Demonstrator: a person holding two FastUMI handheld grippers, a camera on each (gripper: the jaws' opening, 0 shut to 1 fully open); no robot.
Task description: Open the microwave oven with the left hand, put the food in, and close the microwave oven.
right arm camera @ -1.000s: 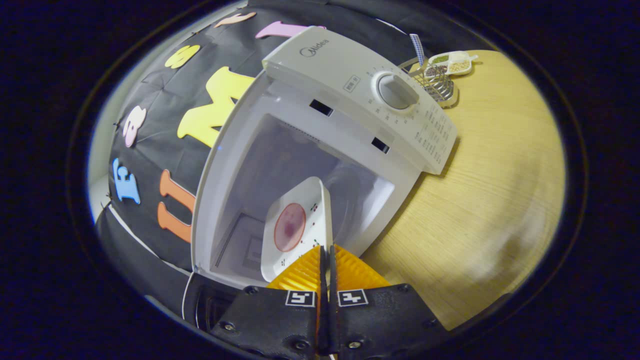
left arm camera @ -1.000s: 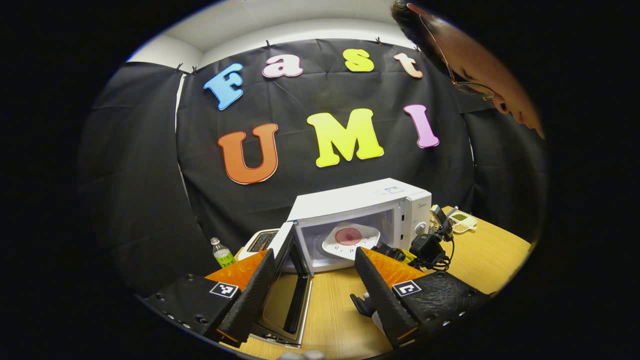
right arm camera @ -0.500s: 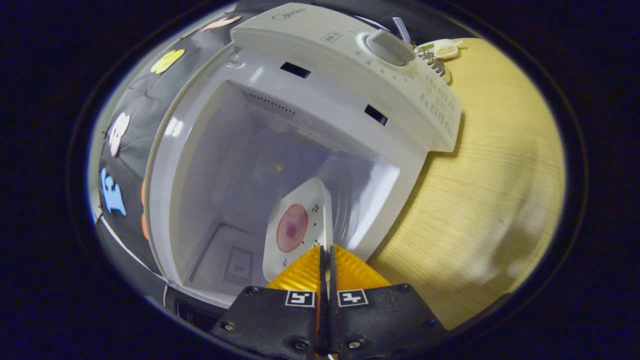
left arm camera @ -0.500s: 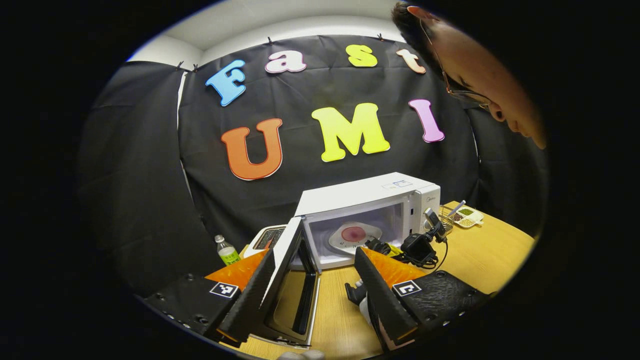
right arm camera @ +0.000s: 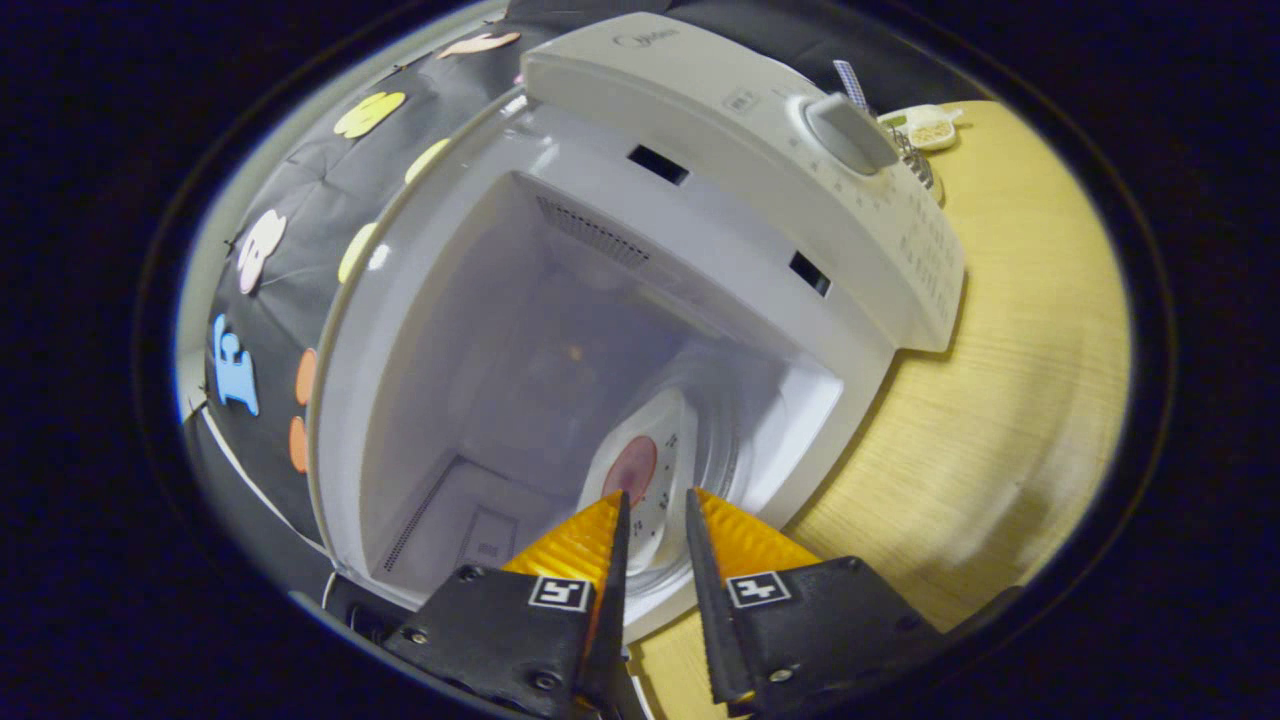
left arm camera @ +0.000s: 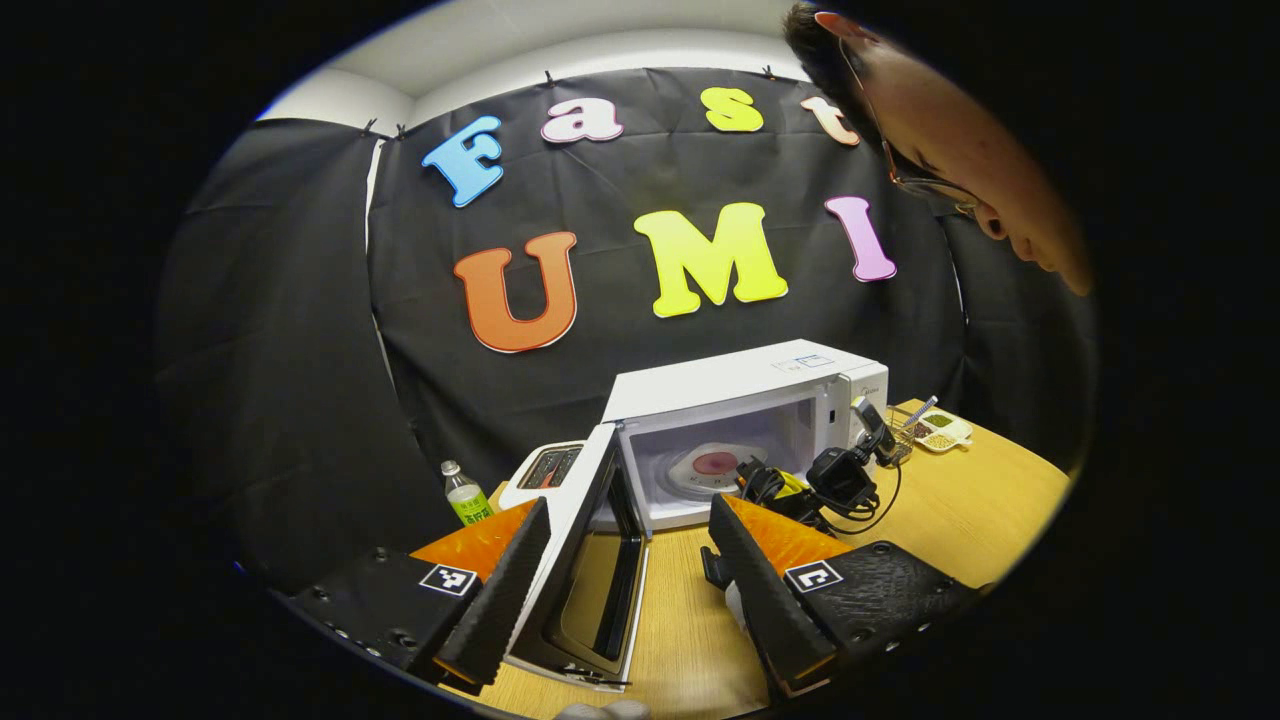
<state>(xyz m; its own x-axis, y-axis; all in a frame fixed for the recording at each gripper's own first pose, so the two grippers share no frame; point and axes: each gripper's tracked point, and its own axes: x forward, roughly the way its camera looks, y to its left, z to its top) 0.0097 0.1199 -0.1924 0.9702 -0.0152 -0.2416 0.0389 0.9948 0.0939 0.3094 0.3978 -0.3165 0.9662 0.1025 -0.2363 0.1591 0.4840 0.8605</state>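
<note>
White plate (right arm camera: 648, 478) with the red food disc (right arm camera: 630, 470) is seen lying inside the microwave (right arm camera: 640, 300) cavity, straight ahead of the right gripper (right arm camera: 652, 520), whose jaws are parted by a narrow gap with the plate's near edge in line with that gap; contact cannot be told, and it is judged that the plate is released, not clamped. Plate is judged to be set on the turntable, near the cavity's front lip, so that a straight pull-back is possible. Room beside the jaws: cavity wall well apart on one side, the control-panel side closer on the other; the front sill lies just under the fingertips and could be clipped if the gripper is dropped on exit. In the left gripper view, the left gripper (left arm camera: 620, 585) is held wide apart with nothing clamped, and the open door (left arm camera: 590, 560) stands edge-on between its jaws, near the left finger, judged to be kept there ready for the closing push. Wooden table (left arm camera: 960, 510) ahead of the right jaw is bare; the right gripper's body and cables (left arm camera: 830, 485) sit at the oven mouth, so the door swing is blocked until it is withdrawn.
</note>
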